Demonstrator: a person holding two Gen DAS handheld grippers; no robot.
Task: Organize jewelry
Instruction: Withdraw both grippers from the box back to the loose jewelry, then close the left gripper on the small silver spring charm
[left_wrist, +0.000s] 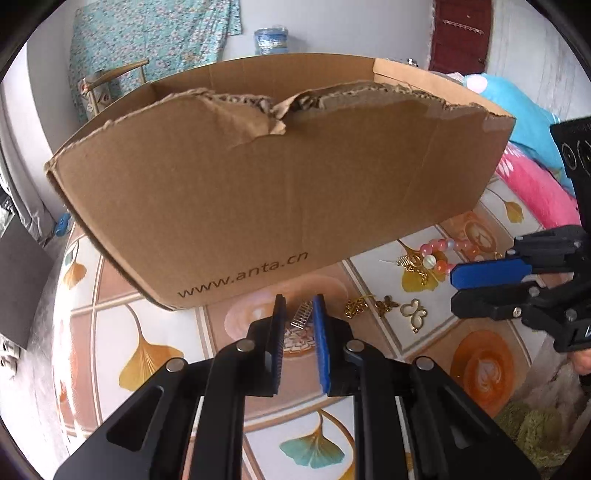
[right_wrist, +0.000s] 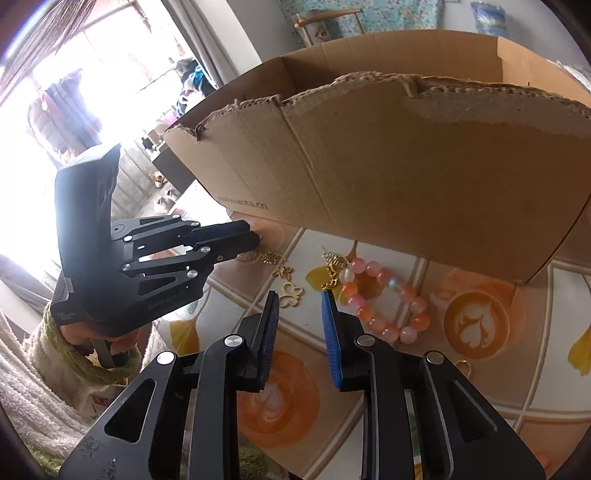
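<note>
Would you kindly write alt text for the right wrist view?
The right gripper hangs open over a patterned table, with a pink bead bracelet and gold butterfly charms just ahead. Behind them stands a torn cardboard box; the left gripper reaches in from the left.

Bright lived-in room — daylight from one side

A large window (right_wrist: 74, 74) floods the room with white light. A floral teal cloth (left_wrist: 147, 40) hangs on the pale wall (left_wrist: 332, 26) behind a wooden chair (left_wrist: 110, 79). A dark red door (left_wrist: 461, 37) stands further along — pink and blue bedding (left_wrist: 528, 147) is piled beside the patterned worktop (left_wrist: 147, 350).
</note>
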